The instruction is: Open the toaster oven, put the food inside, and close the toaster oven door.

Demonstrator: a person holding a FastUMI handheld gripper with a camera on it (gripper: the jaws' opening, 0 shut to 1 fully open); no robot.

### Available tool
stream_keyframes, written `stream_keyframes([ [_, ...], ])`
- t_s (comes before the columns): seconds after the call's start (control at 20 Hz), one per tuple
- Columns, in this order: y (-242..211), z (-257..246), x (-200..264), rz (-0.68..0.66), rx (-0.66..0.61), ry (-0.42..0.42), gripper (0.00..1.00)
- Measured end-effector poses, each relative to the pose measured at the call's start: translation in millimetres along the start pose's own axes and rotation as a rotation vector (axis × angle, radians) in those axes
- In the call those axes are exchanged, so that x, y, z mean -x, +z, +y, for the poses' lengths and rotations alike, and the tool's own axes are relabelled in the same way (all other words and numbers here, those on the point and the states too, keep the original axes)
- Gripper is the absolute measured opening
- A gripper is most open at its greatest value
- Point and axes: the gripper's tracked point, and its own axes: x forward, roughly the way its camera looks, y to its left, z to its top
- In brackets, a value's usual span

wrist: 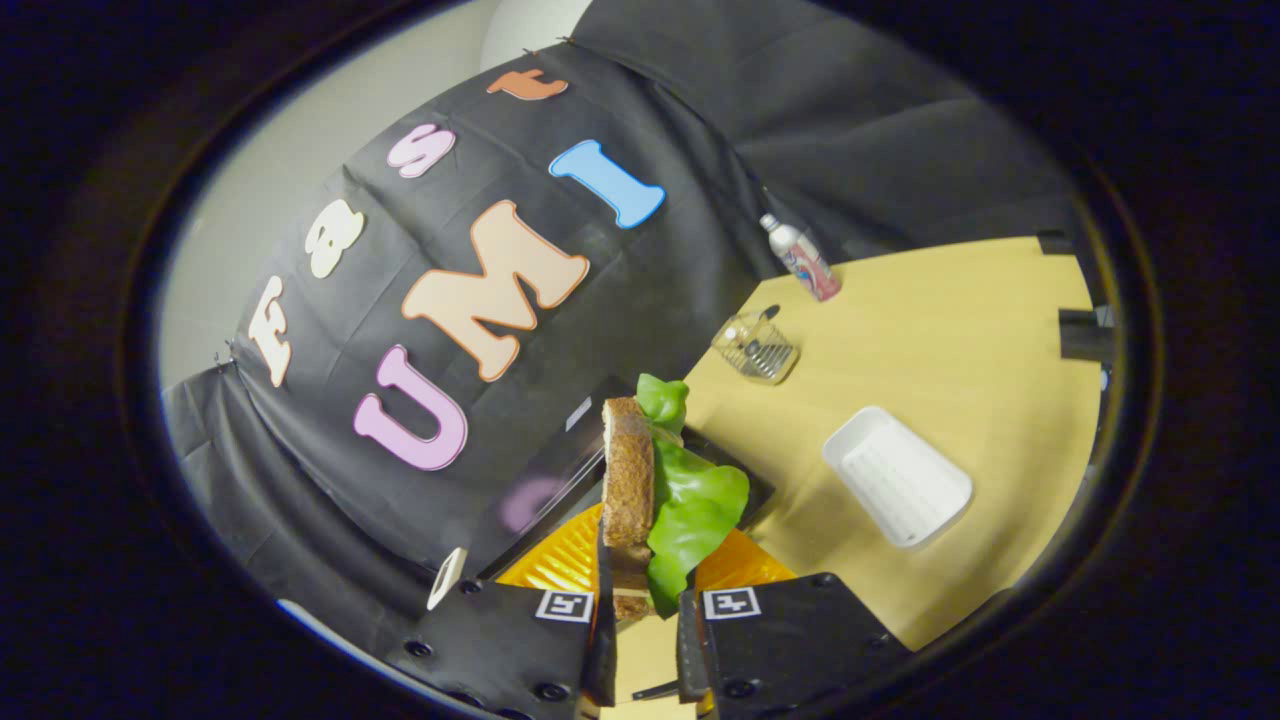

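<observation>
While our gripper (645, 625) held the sandwich (640, 490) on edge at lower centre of the frame, its fingers pinched narrow on the bread and lettuce, we judged the loading step to be in hand. Behind the food sat the toaster oven (560, 470), dark with an orange glow low down, though we could not tell how its door stood. Next we would need to level the sandwich and ease it in, clear of the white tray (897, 475) on the bench (950, 330).
</observation>
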Motion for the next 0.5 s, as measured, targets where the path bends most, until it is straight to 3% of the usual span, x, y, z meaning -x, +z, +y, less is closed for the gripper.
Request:
stream_keyframes([
  [0.5,-98.4,36.0,-48.3,0.147,-0.151,0.025,0.26],
])
